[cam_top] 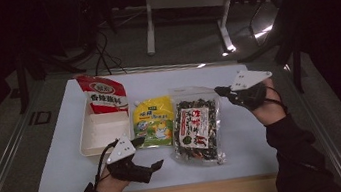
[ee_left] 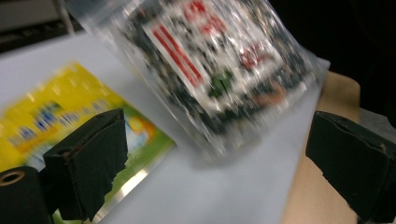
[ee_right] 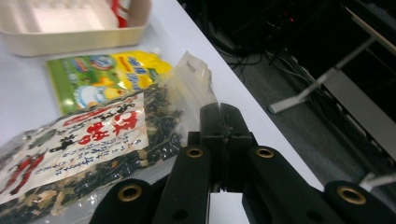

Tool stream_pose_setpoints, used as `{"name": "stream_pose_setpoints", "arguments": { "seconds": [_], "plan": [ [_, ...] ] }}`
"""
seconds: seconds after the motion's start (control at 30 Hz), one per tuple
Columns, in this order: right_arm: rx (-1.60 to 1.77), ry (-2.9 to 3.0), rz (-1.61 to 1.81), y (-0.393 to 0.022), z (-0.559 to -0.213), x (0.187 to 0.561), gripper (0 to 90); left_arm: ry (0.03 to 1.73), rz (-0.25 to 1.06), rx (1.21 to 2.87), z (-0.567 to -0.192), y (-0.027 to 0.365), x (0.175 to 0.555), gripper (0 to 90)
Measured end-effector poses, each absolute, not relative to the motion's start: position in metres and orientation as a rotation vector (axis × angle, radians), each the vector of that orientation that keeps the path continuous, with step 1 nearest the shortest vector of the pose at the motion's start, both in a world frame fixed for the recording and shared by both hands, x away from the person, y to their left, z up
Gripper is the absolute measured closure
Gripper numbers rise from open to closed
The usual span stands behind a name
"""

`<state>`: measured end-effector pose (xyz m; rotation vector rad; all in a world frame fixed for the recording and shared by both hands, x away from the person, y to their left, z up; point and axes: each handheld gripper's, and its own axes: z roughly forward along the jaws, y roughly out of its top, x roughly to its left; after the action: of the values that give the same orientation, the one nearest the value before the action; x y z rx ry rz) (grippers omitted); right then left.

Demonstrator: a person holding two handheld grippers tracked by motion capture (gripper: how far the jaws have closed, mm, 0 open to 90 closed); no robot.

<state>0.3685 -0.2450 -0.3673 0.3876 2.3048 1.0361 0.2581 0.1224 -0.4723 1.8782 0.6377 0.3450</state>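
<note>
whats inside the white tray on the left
A red and white packet leans in the far end of the white tray. The rest of its floor looks bare. Whatever lies under the packet's lower end is covered.

White-topped table (cam_top: 66,156): tray (cam_top: 85,147), two pouches.

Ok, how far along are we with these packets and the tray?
Done: the red pouch sits in the white tray. In hand: the right claw is shut at the top corner of the clear bag; the left claw hovers open near it. Left: the clear bag and the yellow pouch both lie outside the tray.
</note>
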Motion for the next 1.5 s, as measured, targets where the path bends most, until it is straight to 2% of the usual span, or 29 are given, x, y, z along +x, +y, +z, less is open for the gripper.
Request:
{"name": "stream_pose_setpoints", "arguments": {
  "seconds": [0.2,0.63,1.03,1.1,1.17,1.27,1.3,1.5],
  "plan": [
    [0.304,2.311,1.093,-0.241,-0.355,0.347,90.0,0.641,0.396,1.863,-0.448,0.122,0.271,6.2],
    [0.232,2.334,1.166,-0.253,-0.353,0.314,90.0,0.623,0.411,1.928,-0.444,0.105,0.289,6.3],
    [0.204,2.327,1.142,-0.258,-0.353,0.299,90.0,0.538,0.426,1.952,-0.417,0.097,0.343,8.3],
    [0.2,2.327,1.141,-0.258,-0.353,0.299,90.0,0.533,0.407,1.931,-0.415,0.099,0.353,14.7],
    [0.202,2.331,1.146,-0.258,-0.353,0.299,90.0,0.525,0.409,1.938,-0.413,0.099,0.361,17.1],
    [0.208,2.332,1.155,-0.258,-0.354,0.3,90.0,0.489,0.398,1.963,-0.41,0.097,0.371,29.1],
    [0.208,2.333,1.156,-0.258,-0.354,0.3,90.0,0.462,0.378,1.98,-0.41,0.096,0.374,36.7],
    [0.2,2.334,1.156,-0.257,-0.353,0.302,90.0,0.389,0.319,2.063,-0.411,0.084,0.381,55.6]
  ]
}}
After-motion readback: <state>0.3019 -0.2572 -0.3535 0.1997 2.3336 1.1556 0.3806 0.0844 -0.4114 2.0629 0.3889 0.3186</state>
